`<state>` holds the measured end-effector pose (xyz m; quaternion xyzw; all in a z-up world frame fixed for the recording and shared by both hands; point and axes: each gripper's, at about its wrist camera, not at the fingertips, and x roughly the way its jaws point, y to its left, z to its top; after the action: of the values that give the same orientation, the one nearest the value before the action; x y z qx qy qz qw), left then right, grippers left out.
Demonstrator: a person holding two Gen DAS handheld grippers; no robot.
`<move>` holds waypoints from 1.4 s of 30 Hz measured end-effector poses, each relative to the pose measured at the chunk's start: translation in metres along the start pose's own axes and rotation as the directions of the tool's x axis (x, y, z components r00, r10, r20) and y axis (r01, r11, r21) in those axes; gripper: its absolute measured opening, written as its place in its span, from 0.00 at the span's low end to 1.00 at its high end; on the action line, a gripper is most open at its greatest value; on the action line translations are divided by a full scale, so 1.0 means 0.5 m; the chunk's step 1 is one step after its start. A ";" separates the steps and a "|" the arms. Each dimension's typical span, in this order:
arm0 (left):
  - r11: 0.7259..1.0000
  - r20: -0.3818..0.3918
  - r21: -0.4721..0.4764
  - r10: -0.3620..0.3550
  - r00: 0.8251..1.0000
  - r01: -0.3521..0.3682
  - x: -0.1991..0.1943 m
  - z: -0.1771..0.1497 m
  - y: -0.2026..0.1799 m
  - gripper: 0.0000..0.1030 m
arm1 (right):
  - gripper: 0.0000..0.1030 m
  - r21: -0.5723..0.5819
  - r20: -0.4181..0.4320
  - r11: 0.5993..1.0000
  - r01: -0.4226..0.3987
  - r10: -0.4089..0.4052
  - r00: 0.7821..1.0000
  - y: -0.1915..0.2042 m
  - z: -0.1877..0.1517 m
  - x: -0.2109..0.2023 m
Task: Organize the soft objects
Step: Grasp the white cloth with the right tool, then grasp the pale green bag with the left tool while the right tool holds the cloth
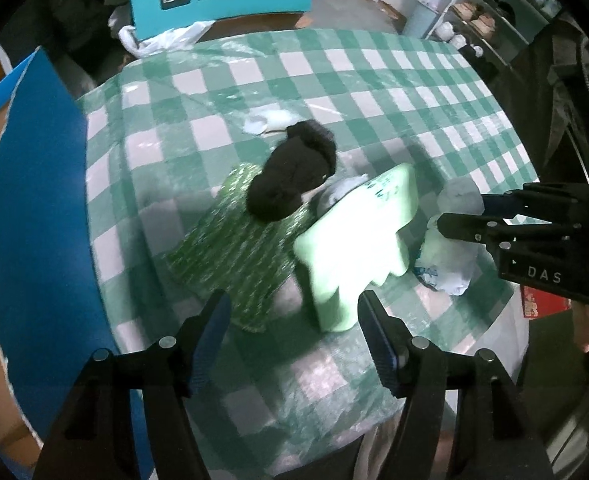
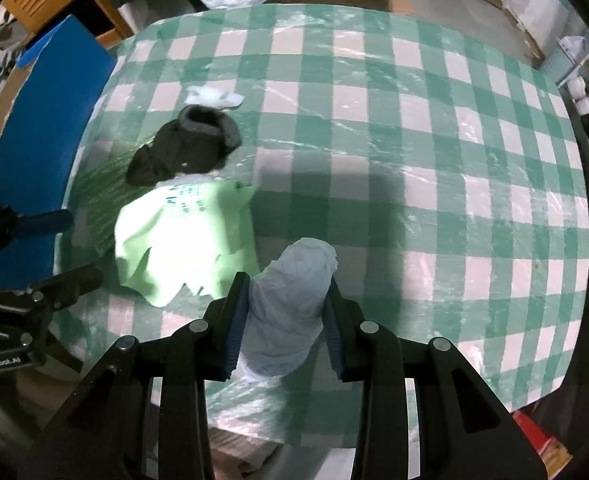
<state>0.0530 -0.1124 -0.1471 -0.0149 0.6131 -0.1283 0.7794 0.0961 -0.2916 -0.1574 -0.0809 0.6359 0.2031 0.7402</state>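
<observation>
Right wrist view: the right gripper [image 2: 284, 312] clamps a pale, crumpled soft bundle [image 2: 290, 312] just above the table's near edge. The left gripper [image 1: 294, 320] stands wide, holding nothing. A smooth light-green cloth [image 1: 358, 236] touches a fuzzy black sock [image 1: 294, 176] on a striped green cloth [image 1: 234, 256]. The checked green-white tablecloth [image 2: 414, 120] looks glossy. A blue board [image 1: 42, 200] stands at the left.

Both views are dim and soft, with heavy fisheye bending and black corners. The pale green cloth [image 1: 358, 236] blows out under overhead glare. A broad shadow crosses the checked table [image 2: 434, 184], whose plastic cover glints.
</observation>
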 end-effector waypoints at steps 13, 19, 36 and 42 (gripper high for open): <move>0.996 0.014 0.006 -0.088 0.996 0.088 0.034 0.029 -0.026 0.65 | 0.38 0.082 0.005 0.995 -0.051 0.051 0.999 -0.051 0.002 0.014; 0.995 0.008 0.039 -0.096 0.995 0.095 0.044 0.034 -0.048 0.65 | 0.40 0.096 -0.009 0.993 -0.066 0.067 0.998 -0.049 0.006 0.038; 0.993 -0.013 0.039 -0.107 0.994 0.108 0.052 0.033 -0.048 0.08 | 0.38 0.053 -0.023 0.996 -0.064 0.066 0.998 -0.027 0.010 0.059; 0.991 0.019 0.073 -0.110 0.994 0.108 0.028 0.030 -0.059 0.05 | 0.34 0.046 0.002 0.998 -0.050 0.050 0.999 -0.027 0.011 0.046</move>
<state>0.0648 -0.1460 -0.1515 -0.0221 0.5973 -0.1923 0.7783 0.1088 -0.2971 -0.1806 -0.0479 0.6420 0.2068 0.7368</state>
